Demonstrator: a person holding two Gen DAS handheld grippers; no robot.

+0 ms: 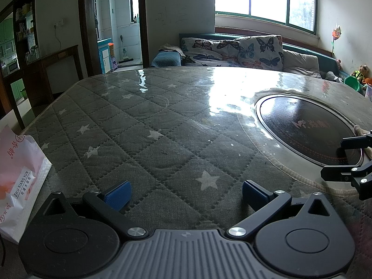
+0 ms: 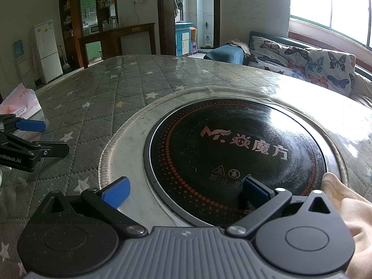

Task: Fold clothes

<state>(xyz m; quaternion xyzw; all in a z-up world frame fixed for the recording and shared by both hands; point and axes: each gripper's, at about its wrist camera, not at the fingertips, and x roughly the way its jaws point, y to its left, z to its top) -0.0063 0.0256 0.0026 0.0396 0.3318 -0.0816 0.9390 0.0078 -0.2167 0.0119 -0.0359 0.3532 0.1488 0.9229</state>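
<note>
The left tool stands with its blue pads wide apart and holds nothing; below and ahead of it lies only the quilted star-pattern cover of the desk under a glossy clear sheet. To its left, near the desk edge, sits a pink-and-white tissue pack.

The right tool is likewise fully spread and empty, poised over the near rim of the round black induction cooktop set into the desk.

No garment can be identified in either view. A pale fabric-like shape lies just right of the right tool, touching the cooktop rim (cloth or sleeve: cannot be determined).

Risks, as judged:
- Closing on the quilted cover instead of clothing would drag the clear sheet.
- A sweep to the left could knock the tissue pack off the edge.
- Pads scraping the cooktop glass could mark it.
- The two tools stand near each other; converging moves could make them collide.
</note>
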